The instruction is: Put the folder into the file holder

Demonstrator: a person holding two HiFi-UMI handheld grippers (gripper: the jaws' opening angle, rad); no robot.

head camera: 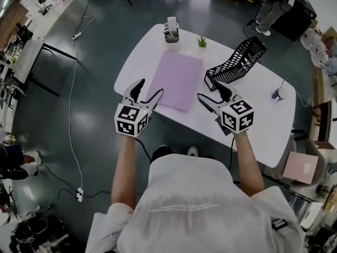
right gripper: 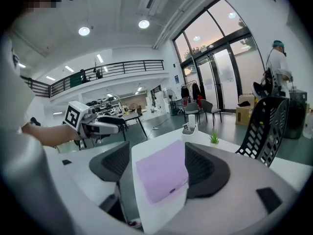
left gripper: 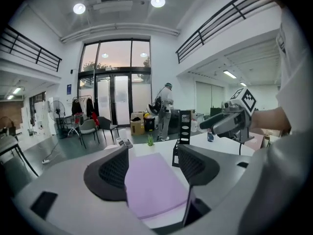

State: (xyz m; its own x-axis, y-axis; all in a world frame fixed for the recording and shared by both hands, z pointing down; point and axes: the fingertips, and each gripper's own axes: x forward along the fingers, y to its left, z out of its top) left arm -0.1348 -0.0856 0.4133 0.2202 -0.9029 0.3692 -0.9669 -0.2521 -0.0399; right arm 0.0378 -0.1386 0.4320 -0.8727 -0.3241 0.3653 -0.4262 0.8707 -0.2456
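The purple folder lies flat in the middle of the white table. The black mesh file holder sits tipped on the table's right part. The left gripper and the right gripper hang over the table's near edge. Both have their jaws wide apart and hold nothing.

1. Right gripper: jaws wide apart, nothing gripped.
2. Purple folder shows between them, flat on the white table.
3. Black mesh file holder stands at right, tilted.
4. Small green plant and white pen cup sit beyond the folder.
5. Left gripper hovers at left.
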